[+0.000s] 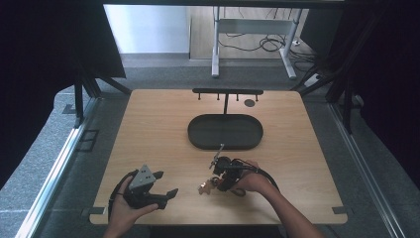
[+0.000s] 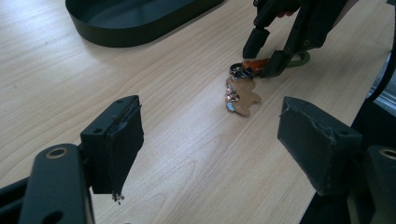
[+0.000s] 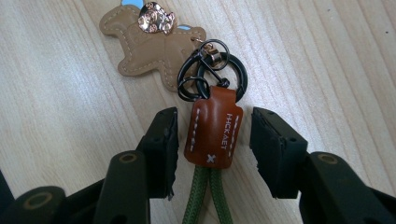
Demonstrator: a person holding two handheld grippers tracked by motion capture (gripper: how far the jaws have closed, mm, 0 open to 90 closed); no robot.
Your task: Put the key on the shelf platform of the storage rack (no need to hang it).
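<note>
right tool (image 3: 210, 140) sits spread around the orange leather tab (image 3: 213, 133) of a keychain lying flat on the tabletop (image 3: 56, 116), not pinching yet. left tool (image 2: 219, 154) is spread too, holding nothing. risk imo: jaws might skid off that slick tab, or drag the bear charm (image 3: 149, 39) sideways.

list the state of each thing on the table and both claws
left claw: open, holding nothing, off the table
right claw: open, jaws either side of the brown leather tab, not closed on it
keychain: lying flat on the table, bear charm face up, green cord running back between the jaws
black oval tray: empty
black peg rack: upright, nothing hanging on it
</note>
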